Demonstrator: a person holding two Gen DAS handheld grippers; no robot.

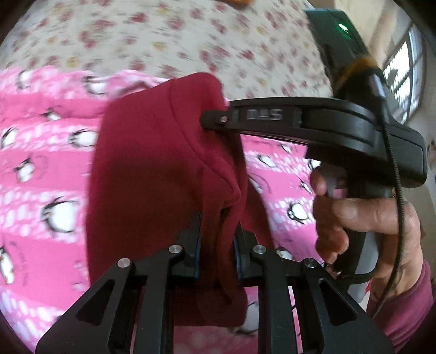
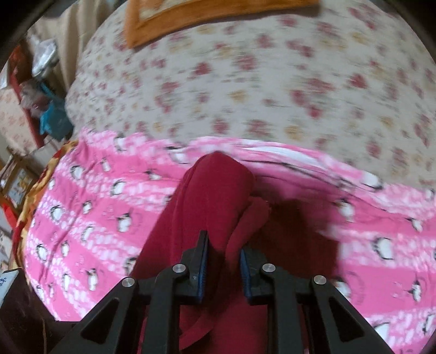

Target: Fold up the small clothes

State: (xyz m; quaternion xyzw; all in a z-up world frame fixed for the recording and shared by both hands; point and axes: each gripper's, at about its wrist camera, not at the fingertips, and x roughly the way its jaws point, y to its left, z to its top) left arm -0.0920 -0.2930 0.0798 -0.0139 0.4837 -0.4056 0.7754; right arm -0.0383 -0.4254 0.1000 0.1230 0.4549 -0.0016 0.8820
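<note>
A dark red garment (image 1: 152, 174) hangs bunched above the pink penguin-print blanket (image 1: 41, 168). My left gripper (image 1: 218, 237) is shut on a fold of its near edge. My right gripper (image 1: 215, 119) comes in from the right in the left wrist view and pinches the garment's upper edge. In the right wrist view the right gripper (image 2: 223, 250) is shut on the red garment (image 2: 212, 196), which drapes down between and below the fingers over the pink blanket (image 2: 103, 207).
A cream floral bedsheet (image 2: 272, 81) lies beyond the blanket. An orange cloth (image 2: 207, 16) lies at the far edge. Cluttered shelves (image 2: 35, 89) stand left of the bed. A window (image 1: 406, 70) is at the far right.
</note>
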